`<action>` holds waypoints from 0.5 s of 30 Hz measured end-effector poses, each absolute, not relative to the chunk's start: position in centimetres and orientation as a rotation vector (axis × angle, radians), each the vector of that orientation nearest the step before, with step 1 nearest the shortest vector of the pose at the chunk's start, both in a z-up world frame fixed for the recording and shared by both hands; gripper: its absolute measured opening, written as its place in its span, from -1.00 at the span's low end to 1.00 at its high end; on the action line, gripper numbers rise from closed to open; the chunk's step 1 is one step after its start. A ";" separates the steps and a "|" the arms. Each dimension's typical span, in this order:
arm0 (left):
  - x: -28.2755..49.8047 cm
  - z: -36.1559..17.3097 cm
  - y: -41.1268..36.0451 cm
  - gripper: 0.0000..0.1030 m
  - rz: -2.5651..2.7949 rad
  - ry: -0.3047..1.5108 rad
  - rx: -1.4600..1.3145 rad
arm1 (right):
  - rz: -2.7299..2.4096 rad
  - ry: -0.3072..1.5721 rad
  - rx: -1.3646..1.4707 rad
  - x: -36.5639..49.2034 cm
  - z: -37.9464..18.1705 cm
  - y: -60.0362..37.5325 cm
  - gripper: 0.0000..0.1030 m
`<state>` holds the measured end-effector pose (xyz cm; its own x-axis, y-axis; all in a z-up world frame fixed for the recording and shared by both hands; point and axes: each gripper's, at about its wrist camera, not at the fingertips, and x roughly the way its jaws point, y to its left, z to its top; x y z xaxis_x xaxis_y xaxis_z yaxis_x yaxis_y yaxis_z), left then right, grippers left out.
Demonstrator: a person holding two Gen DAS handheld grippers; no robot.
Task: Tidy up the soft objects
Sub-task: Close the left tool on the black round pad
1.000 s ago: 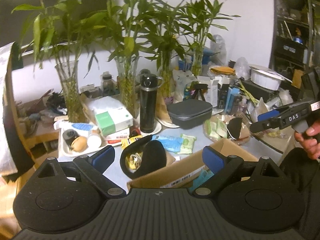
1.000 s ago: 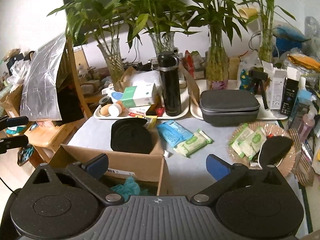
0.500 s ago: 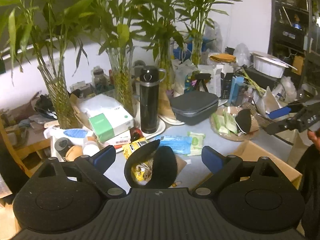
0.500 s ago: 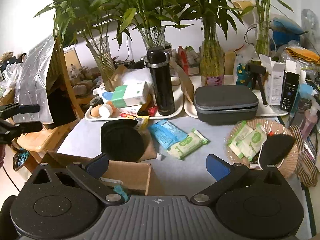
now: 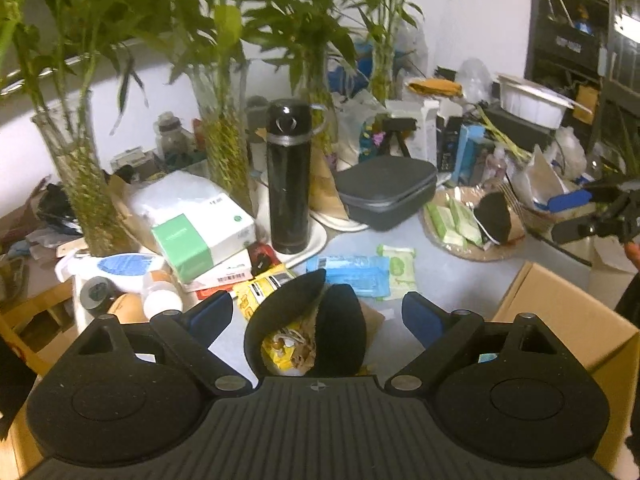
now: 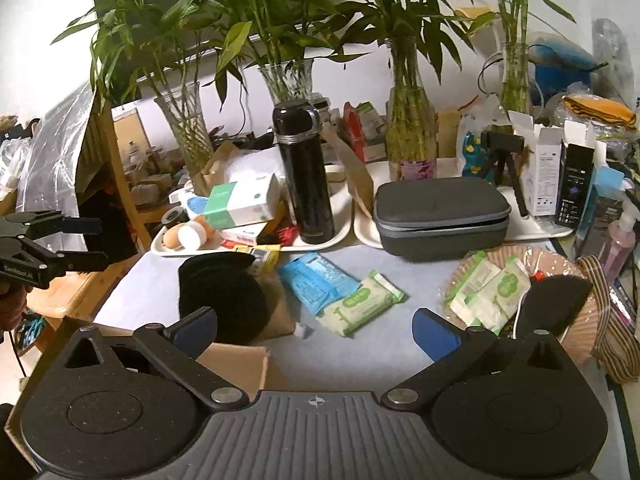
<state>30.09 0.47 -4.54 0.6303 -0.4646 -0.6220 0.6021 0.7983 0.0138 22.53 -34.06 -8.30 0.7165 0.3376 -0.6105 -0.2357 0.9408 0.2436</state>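
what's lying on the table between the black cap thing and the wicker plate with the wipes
In the right wrist view, a blue wipes pack and a green-and-white wipes pack lie between the black cap and the wicker plate.

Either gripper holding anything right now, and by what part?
Nothing is held. The left gripper is open above the black pouch, and the right gripper is open over the table, its fingers bare.

You had four glass vases of bamboo (image 6: 408,136) along the back, one black flask (image 6: 306,176), one grey zip case (image 6: 440,212), one blue wipe pack (image 6: 316,280), three green-and-white wipe packs (image 6: 362,304), two black soft pads (image 6: 220,292) and one cardboard box (image 5: 568,320).
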 end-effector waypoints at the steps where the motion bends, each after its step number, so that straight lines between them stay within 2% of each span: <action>1: 30.4 -4.8 0.3 0.80 -0.624 0.648 0.240 | 0.316 0.702 0.153 22.6 -8.4 -34.1 1.00; 15: 35.2 -9.7 -2.7 0.70 -0.751 0.743 0.400 | 0.265 0.713 0.208 23.7 -9.9 -35.0 1.00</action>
<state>35.15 -2.71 -9.66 0.4986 -0.4678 -0.7298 0.7347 0.6749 0.0693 23.71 -34.96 -9.87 0.7256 0.3091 -0.6148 -0.1685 0.9461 0.2767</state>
